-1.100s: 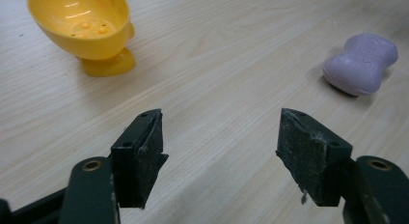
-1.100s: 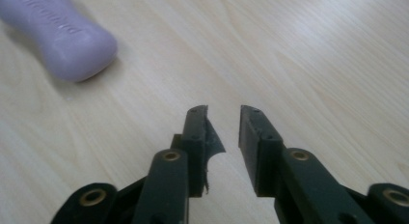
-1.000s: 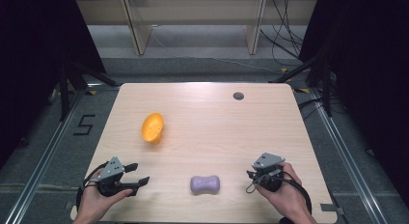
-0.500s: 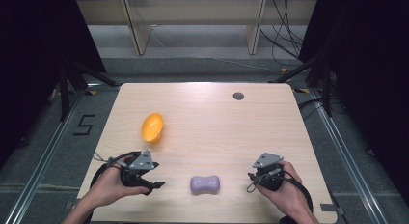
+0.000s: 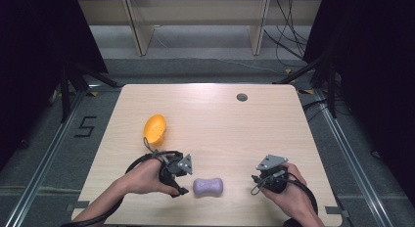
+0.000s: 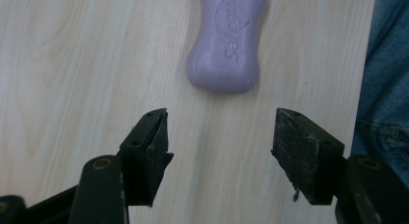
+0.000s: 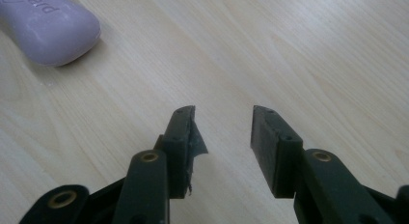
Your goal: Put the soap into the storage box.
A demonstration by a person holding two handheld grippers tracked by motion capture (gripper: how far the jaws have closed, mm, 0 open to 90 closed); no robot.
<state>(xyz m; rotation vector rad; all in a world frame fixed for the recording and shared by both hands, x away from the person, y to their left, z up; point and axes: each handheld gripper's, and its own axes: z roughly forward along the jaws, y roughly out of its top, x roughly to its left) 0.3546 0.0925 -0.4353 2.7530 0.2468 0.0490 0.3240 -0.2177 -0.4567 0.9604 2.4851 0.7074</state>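
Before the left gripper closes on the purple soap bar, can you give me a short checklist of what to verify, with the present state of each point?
1. Left gripper lined up with the soap bar: ok, the bar lies straight ahead of the gap.
2. Bar between the jaws: not ok, it lies just beyond the tips, which have just been closing with nothing between them.
3. Gap wide enough for the bar's near end: ok, it looks wider than the bar.
4. Right gripper out of the way: ok, it rests apart from the bar, jaws open on bare table.
5. Orange bowl clear of the path: ok, it stands behind the left hand.
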